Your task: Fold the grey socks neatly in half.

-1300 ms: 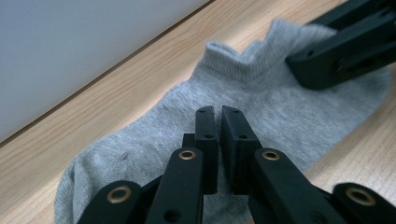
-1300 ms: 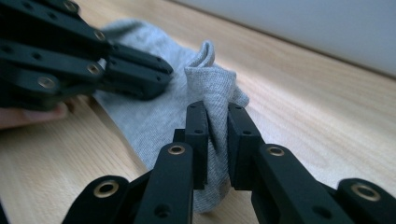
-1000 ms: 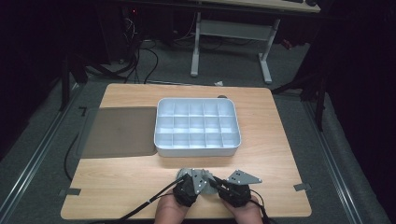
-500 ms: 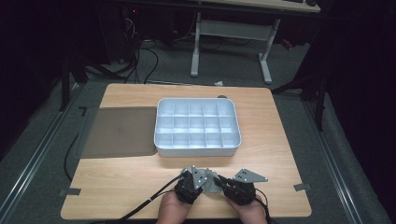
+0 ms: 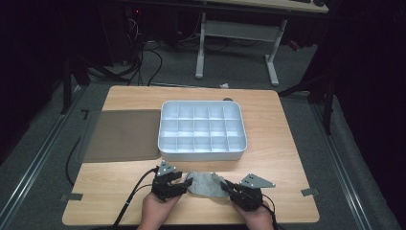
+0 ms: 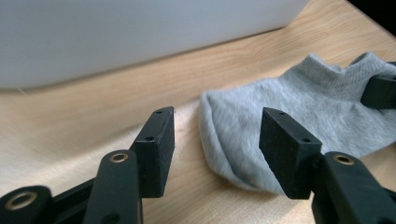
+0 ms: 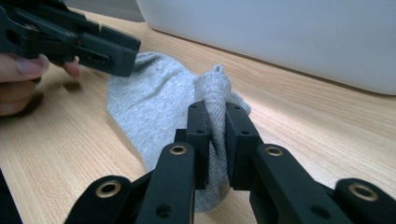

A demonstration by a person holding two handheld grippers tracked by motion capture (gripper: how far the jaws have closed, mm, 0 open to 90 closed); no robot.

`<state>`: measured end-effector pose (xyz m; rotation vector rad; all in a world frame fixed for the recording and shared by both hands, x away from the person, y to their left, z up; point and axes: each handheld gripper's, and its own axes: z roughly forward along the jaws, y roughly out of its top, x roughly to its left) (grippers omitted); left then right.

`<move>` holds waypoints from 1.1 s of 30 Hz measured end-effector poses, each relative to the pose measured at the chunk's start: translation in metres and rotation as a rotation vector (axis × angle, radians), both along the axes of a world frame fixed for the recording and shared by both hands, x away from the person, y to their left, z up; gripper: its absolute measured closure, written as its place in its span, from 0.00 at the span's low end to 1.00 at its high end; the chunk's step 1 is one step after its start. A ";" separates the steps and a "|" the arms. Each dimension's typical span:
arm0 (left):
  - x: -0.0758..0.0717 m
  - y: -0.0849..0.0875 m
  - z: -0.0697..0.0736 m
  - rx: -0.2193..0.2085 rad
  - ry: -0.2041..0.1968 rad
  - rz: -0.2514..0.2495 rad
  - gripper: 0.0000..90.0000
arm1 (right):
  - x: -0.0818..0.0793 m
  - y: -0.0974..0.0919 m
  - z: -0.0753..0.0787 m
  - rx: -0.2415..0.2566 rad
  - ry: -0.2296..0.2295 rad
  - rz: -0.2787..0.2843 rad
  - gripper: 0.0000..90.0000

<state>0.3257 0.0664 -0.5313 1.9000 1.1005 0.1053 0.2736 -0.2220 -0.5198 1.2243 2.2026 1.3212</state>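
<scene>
Left tongs wide open, jaws either side of the toe end of a grey sock, not clamped. Right tongs pinched tight on a bunched fold of the sock. Sock lies flat on the wooden worktop, near edge, just in front of an empty white divided tray. Brown mat left of tray. Dark room behind; right gripper view catches fingers on the other gripper.

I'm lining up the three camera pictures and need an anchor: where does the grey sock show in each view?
High view: the grey sock lies flat at the table's near edge, between the two grippers.
Left gripper view: right of centre, its rounded end between that gripper's open jaws.
Right gripper view: centre, a fold pinched in that gripper's jaws.
Shared landmark: the white compartment tray, just beyond the sock.
</scene>
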 end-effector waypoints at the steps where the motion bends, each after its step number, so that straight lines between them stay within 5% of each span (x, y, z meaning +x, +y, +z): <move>1: 0.000 0.000 -0.002 -0.006 0.000 -0.002 0.51 | -0.001 0.000 0.001 -0.004 -0.003 -0.002 0.92; 11: 0.008 -0.003 -0.005 -0.039 0.045 -0.032 0.69 | -0.001 0.002 0.000 -0.038 0.007 -0.016 0.91; 16: 0.002 -0.004 -0.002 -0.049 0.016 -0.059 0.85 | 0.001 0.000 0.003 -0.051 0.010 -0.038 0.91; 23: -0.015 -0.009 0.003 -0.064 -0.018 -0.097 0.86 | 0.003 0.002 0.013 -0.112 -0.005 -0.077 0.91; 33: -0.019 -0.004 0.007 -0.115 -0.059 -0.083 0.85 | 0.007 0.020 0.023 -0.202 -0.024 -0.036 0.90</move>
